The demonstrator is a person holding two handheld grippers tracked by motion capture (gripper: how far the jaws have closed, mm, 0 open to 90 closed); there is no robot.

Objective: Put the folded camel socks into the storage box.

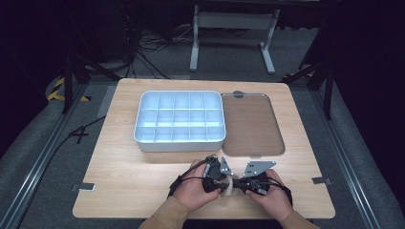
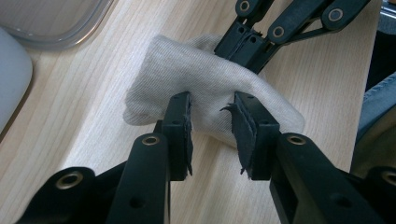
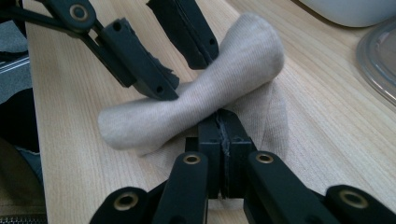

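Note:
A beige sock (image 1: 229, 185) lies bunched on the wooden table (image 1: 143, 176) near its front edge, between the person's two hands. My left gripper (image 2: 212, 105) is open, its jaws straddling the rolled part of the sock (image 2: 201, 84) without closing on it. In the right gripper view that same left gripper (image 3: 186, 73) stands open over the roll. My right gripper (image 3: 224, 122) is shut on a flat fold of the sock (image 3: 205, 93), and comes in from the opposite side (image 2: 243, 43). In the high view the left gripper (image 1: 222, 183) and the right gripper (image 1: 240, 184) meet at the sock.
A white tray (image 1: 179, 144) with several compartments stands mid-table. A clear brownish lid (image 1: 250, 124) lies flat beside it on the right. The tray's corner (image 2: 11, 79) and the lid's rim (image 3: 376, 56) are close to the grippers.

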